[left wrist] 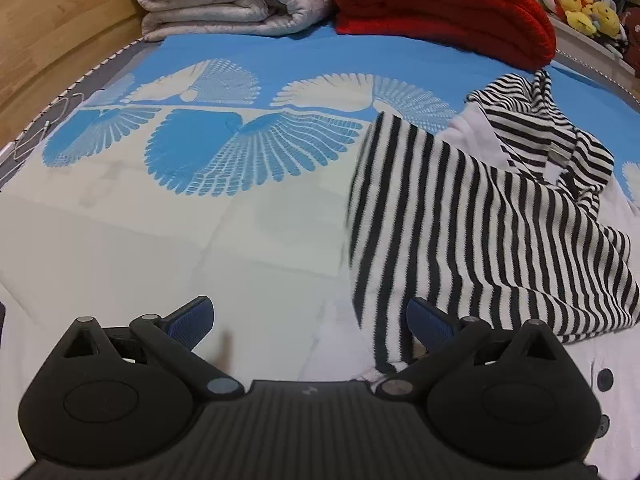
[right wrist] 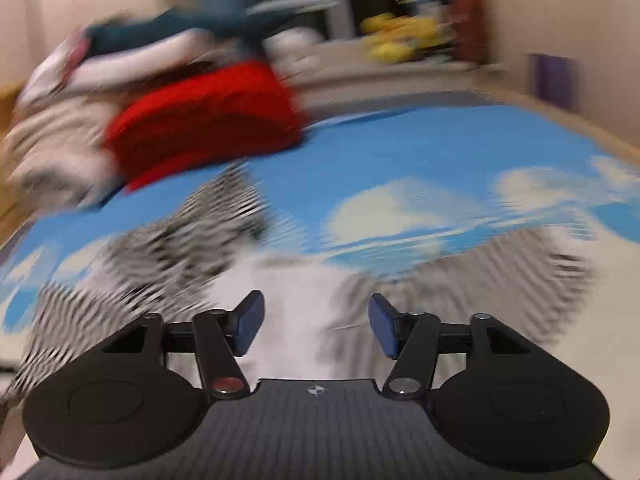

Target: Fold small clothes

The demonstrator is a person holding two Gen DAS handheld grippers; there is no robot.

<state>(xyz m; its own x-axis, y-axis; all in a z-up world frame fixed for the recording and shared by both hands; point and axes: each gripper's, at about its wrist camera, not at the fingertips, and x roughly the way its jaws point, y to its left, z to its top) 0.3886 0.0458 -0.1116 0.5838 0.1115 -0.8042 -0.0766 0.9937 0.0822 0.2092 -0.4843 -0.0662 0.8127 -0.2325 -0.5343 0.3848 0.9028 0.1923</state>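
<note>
Landmark: the striped garment (left wrist: 492, 220), black-and-white stripes with a white part and dark buttons, lies on the bed sheet (left wrist: 248, 52), which is blue with white fan prints.

Garment condition: one striped panel is turned over across the white part, with folds bunched at the far end. It is judged partly folded, not yet squared.

Left gripper (left wrist: 310, 326): released, jaws spread wide with nothing pressed between them. Its right finger (left wrist: 430, 326) sits at the near edge of the garment, over the striped hem; contact cannot be confirmed. This position suits a pickup of that near edge for the next fold.

Right gripper (right wrist: 316, 326): released, empty, pads apart. It is above the near white part of the garment. The view is heavily blurred, so fine detail is not readable.

Red blanket (left wrist: 436, 4): folded, beyond the garment at the far end of the bed, well apart, outside the work area.

Pale blanket (left wrist: 224, 0): folded, far left of the garment, beside the red one.

Yellow plush toys (left wrist: 588, 12): on a ledge beyond the garment, far right.

Next requirement (judgement): grip both near corners, carry evenly.
</note>
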